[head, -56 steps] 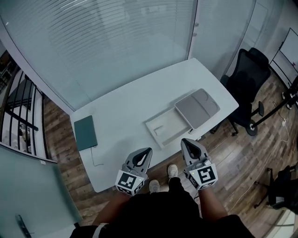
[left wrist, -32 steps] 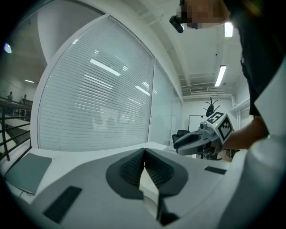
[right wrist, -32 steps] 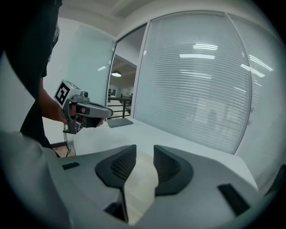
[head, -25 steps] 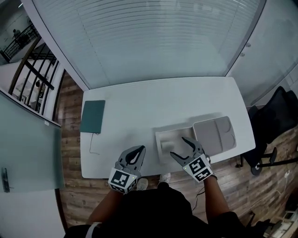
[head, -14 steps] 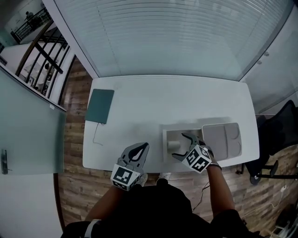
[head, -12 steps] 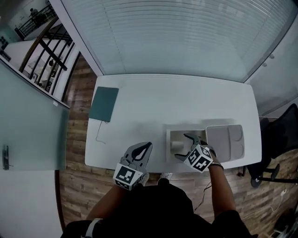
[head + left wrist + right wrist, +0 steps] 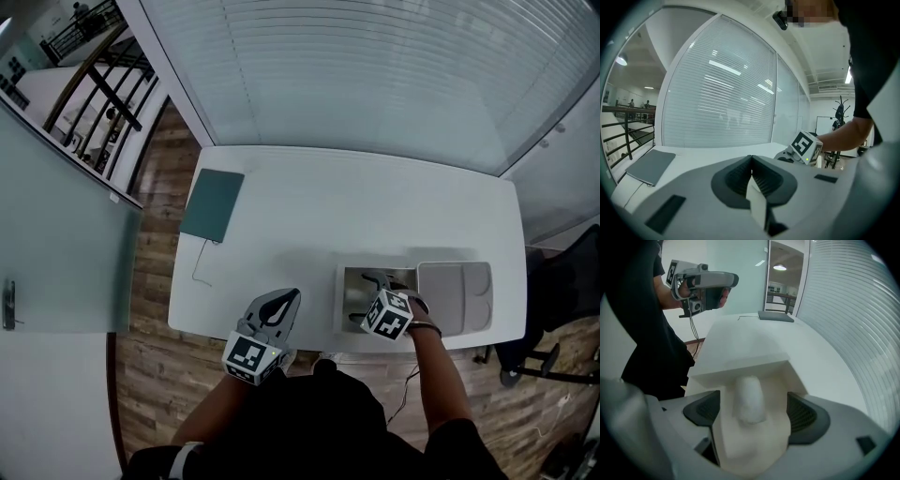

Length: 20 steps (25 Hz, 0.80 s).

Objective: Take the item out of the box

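An open white box (image 7: 340, 302) sits near the table's front edge, and its grey-lined lid (image 7: 455, 298) lies just to its right. My right gripper (image 7: 362, 298) reaches down into the box from above. In the right gripper view its jaws (image 7: 753, 411) stand wide open on either side of a white rounded item (image 7: 749, 397) lying in the box's moulded insert (image 7: 740, 363). The pads do not touch the item. My left gripper (image 7: 289, 299) hovers at the front edge, left of the box, shut and with nothing in it (image 7: 751, 159).
A teal notebook (image 7: 212, 204) with a thin cable lies at the table's (image 7: 375, 206) far left corner. A wall of window blinds rises behind the table. Wooden floor and a railing are to the left.
My right gripper has moved forward from the box's front edge to over its inside, and its jaws have spread wider. The left gripper has stayed by the front edge.
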### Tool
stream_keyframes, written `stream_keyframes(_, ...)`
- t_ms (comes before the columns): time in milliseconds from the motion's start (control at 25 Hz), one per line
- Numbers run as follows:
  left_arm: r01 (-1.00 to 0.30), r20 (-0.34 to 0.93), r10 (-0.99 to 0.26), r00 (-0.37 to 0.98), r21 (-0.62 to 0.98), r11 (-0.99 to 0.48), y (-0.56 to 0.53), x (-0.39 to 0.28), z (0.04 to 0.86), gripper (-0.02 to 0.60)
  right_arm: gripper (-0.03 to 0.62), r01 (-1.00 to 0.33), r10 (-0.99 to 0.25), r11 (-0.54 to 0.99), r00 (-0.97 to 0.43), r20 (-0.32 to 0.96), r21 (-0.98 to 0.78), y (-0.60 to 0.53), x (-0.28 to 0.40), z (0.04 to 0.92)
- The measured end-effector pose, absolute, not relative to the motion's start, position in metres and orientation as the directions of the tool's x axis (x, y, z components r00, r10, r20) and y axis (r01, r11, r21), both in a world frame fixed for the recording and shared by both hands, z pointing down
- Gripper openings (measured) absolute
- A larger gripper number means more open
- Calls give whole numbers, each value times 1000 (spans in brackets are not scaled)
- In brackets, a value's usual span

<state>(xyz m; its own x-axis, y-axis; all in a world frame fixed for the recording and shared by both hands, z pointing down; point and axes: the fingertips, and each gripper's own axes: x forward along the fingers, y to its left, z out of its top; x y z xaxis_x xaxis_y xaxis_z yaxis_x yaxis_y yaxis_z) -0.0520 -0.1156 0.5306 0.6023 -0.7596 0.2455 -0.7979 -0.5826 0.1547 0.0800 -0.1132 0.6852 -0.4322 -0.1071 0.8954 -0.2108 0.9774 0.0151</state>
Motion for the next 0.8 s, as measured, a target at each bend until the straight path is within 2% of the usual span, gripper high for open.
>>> stream_keyframes(240,-796,238,-760,605,148,-587,-125,-49,529,11,430,-200,-62,979,-414,908,-25,-108,78,694)
stream_keyframes(400,-796,239,-759,605,155,-586,-124,-49,531,11,350,-181,-61,983,-415,908,-17,-105,75,690)
stream_keyframes(560,-788,234,-752,616,161,-595,-127,-44,530,11,199,-162,-102,986,-411,906,37,-108,73,688)
stream_keyframes(640,-791,229,-757,612,166,-589,-131,-45,529,11,173,-153,-107,987,-401,910,49,-107,74,688)
stream_keyframes(800,-795,209,-767,607,153,-587,-141,-48,521,11,167,-153,-111,987,-403,908,53,-107,74,687)
